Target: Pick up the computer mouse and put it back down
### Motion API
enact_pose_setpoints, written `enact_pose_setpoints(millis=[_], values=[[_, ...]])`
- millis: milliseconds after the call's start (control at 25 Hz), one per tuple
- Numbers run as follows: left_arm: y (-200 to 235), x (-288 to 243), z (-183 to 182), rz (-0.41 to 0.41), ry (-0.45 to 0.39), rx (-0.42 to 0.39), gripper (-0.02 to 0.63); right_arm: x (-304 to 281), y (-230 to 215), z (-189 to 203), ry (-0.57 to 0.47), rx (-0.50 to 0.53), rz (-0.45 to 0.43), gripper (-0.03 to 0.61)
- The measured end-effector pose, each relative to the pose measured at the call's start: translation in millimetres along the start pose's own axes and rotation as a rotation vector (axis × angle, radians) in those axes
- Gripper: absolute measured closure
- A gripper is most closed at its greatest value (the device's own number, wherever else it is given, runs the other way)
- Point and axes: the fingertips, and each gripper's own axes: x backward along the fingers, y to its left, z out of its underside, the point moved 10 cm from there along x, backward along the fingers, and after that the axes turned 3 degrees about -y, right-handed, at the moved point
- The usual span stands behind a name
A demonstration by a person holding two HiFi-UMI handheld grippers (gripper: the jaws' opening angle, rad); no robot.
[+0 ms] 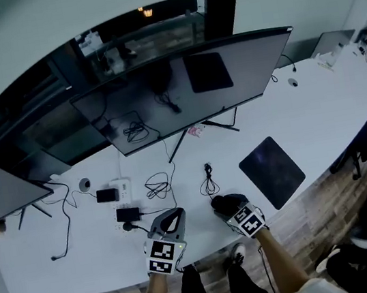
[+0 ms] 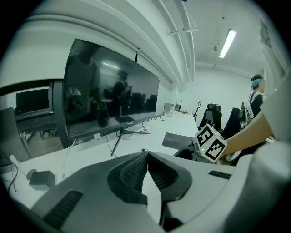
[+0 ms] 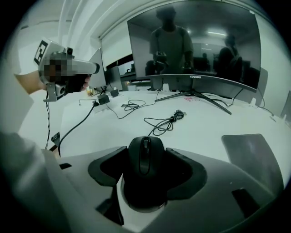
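Note:
The black computer mouse (image 3: 144,164) lies on the white desk (image 3: 204,120) between the two jaws of my right gripper (image 3: 146,157). Both dark pads touch its sides, so the gripper is shut on it. The head view places this gripper (image 1: 229,205) and the mouse (image 1: 220,205) near the desk's front edge, left of the dark mouse pad (image 1: 272,171). My left gripper (image 2: 146,154) is shut with nothing between its ribbed pads. It hovers just left of the right one (image 1: 174,218), over the desk.
A wide curved monitor (image 1: 181,87) stands at the back on a splayed foot. A bundled black cable (image 1: 209,183) lies just beyond the mouse. Loose cables (image 1: 156,184), a power strip (image 1: 119,187) and black adapters (image 1: 127,215) lie to the left. Office chairs (image 2: 213,116) stand beyond the desk.

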Motion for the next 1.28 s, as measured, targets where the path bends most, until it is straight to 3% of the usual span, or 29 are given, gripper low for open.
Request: enact_pose_setpoints(millis=[160, 360, 560, 960, 1120, 1280], values=[[5.7, -1.2, -25.3, 0.025, -0.037, -0.02, 0.595, 27.7, -6.5, -26.0, -0.082, -0.07, 0.095, 0.301], [10.1, -5.1, -61.7, 0.08, -0.107, -0.068, 0.595, 76.1, -19.3, -66.9, -0.159, -0.063, 0.222, 0.301], [6.4, -10.9, -102.0, 0.166, -0.188, -0.119, 0.595, 137.8, -27.3, -101.9, -0.195, -0.033, 0.343, 0.301], [-15.8, -18.3, -174.8, 0.335, -0.352, -0.22, 0.595, 273.8, -20.5, -144.1, -0.36, -0.101, 0.662, 0.301], [-26.0, -30.6, -190.2, 0.368, -0.369, -0.233, 0.595, 297.0, -26.1, -138.5, -0.373, -0.132, 0.714, 0.301], [-39.1, -45.0, -194.5, 0.363, -0.374, -0.236, 0.595, 297.7, -38.9, -121.3, -0.348, -0.148, 0.703, 0.301]])
